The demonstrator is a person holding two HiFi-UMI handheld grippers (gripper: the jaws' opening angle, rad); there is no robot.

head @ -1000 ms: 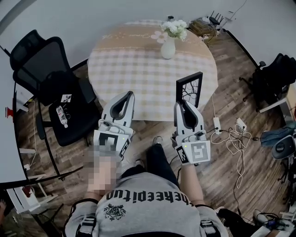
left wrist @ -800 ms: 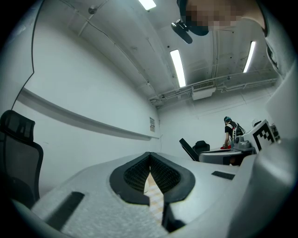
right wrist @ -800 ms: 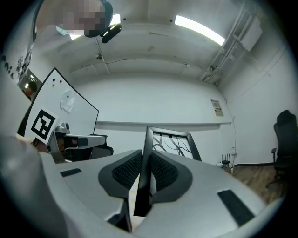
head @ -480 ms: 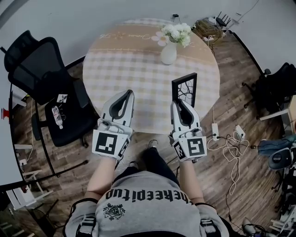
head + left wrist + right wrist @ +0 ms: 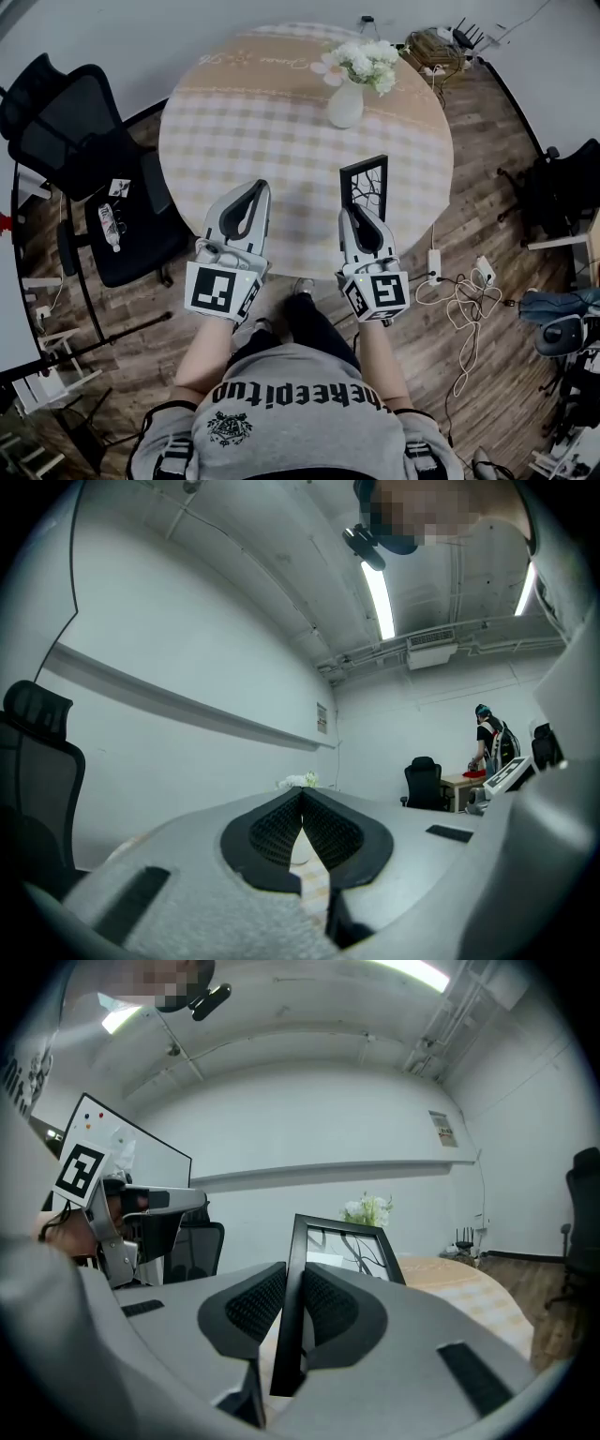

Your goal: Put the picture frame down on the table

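**A:** Start close in. How many grippers are there, and what is each doing?

**B:** Two. The left gripper (image 5: 257, 187) has its jaws pressed together at the tips with nothing between them; only checked cloth shows through the gap nearer its body. The right gripper (image 5: 359, 214) is clamped on the picture frame (image 5: 366, 186), its two pads squeezing the frame's black side bar.

**A:** One frame only?

**B:** One. It is black, with a branch drawing under the glass, and it stands upright in the right jaws. It is over the near part of the table (image 5: 281, 122), right of centre. I cannot tell whether its lower edge touches the cloth.

**A:** And the left gripper's place?

**B:** Beside the right one and apart from it, also over the table's near edge.

**A:** What lies farther on the table?

**B:** One white vase (image 5: 345, 105) of pale flowers (image 5: 361, 61), toward the far side and well apart from the frame. The table itself is round, under a checked cloth.

**A:** Around it?

**B:** I count two black office chairs: one chair at the left (image 5: 66, 122) with a single bottle (image 5: 106, 228) on its seat, and one chair at the right (image 5: 572, 178). A white power strip (image 5: 436, 267) and loose cables (image 5: 469, 300) lie on the wooden floor to the right of the table.
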